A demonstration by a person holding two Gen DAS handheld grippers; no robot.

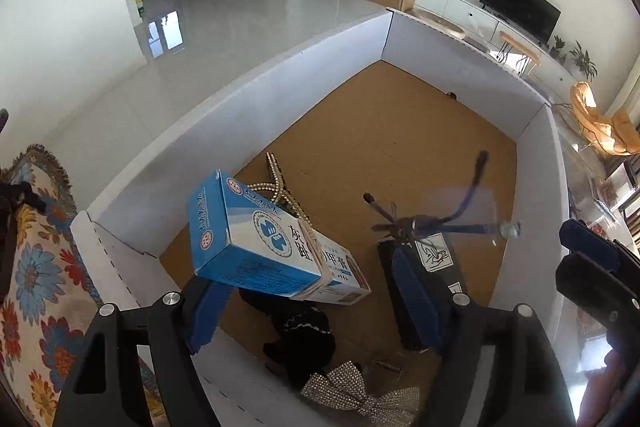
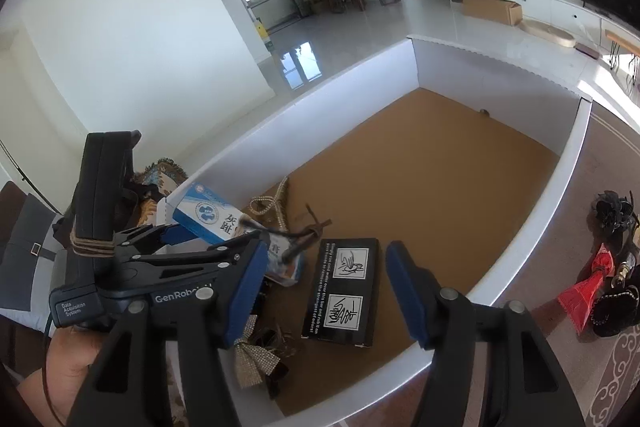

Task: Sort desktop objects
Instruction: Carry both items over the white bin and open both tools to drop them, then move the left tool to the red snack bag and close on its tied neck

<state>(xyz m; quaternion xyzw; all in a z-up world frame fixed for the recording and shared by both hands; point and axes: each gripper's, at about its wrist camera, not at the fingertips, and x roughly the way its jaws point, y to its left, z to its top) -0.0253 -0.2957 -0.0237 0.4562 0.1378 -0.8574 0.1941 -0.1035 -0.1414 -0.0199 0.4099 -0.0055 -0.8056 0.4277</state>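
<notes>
A white-walled box (image 1: 280,75) with a brown floor holds the sorted things. My left gripper (image 1: 316,291) hangs open over its near left part. A blue and white carton (image 1: 256,239) sits tilted just ahead of the left finger, apart from the pads. A dark thin item (image 1: 436,223) blurs above a black box (image 1: 440,263). The right wrist view shows my right gripper (image 2: 324,291) open above the black box (image 2: 344,291), with the left gripper (image 2: 216,251), the carton (image 2: 208,215) and the box wall (image 2: 320,107) to its left.
A pearl necklace (image 1: 280,187), a black fabric piece (image 1: 300,343) and a glittery bow (image 1: 360,395) lie in the box. A red bow (image 2: 588,291) and black accessories (image 2: 612,215) lie on the carpet to the right. A patterned cloth (image 1: 36,267) lies to the left.
</notes>
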